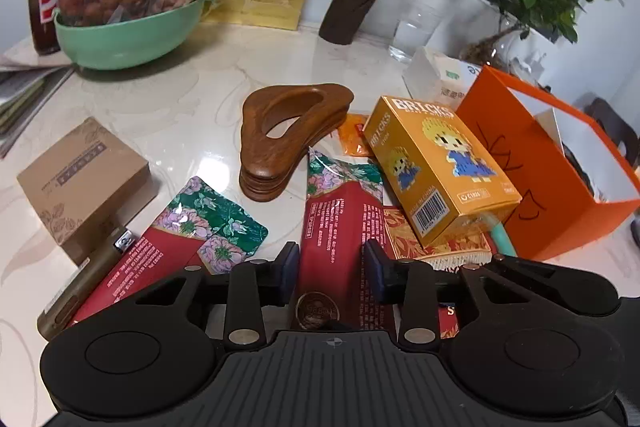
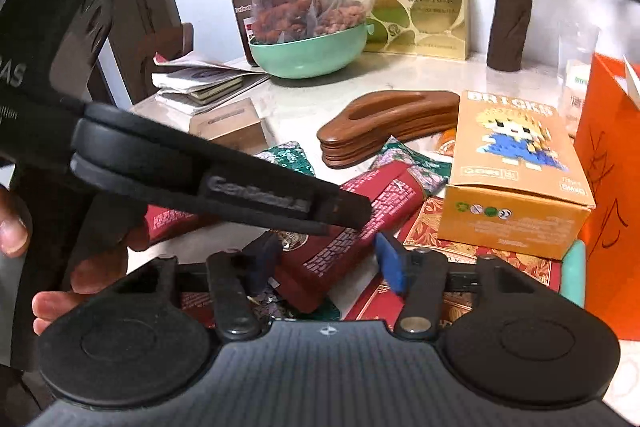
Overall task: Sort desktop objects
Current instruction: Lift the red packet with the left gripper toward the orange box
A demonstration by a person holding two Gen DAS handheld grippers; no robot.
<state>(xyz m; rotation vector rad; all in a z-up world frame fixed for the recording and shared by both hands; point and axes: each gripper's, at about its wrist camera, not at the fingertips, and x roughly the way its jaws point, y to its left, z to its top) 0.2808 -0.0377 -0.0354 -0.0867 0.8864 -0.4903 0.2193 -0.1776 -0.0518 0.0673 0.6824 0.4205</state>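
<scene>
Left gripper first: our jaws are spread on either side of a red packet lying on the counter, and the pads look just clear of it, though it's close. On the right gripper the jaws stand apart too, low over the same packet; the left tool crosses in front, so we can't tell if anything is pinched. A second floral packet lies just to the left, beside a brown box. Past the jaws sits a stack of wooden coasters. To the right a yellow bricks box rests on red-and-gold packets, near an orange box. At the back, a green bowl holds a bag of snacks.
</scene>
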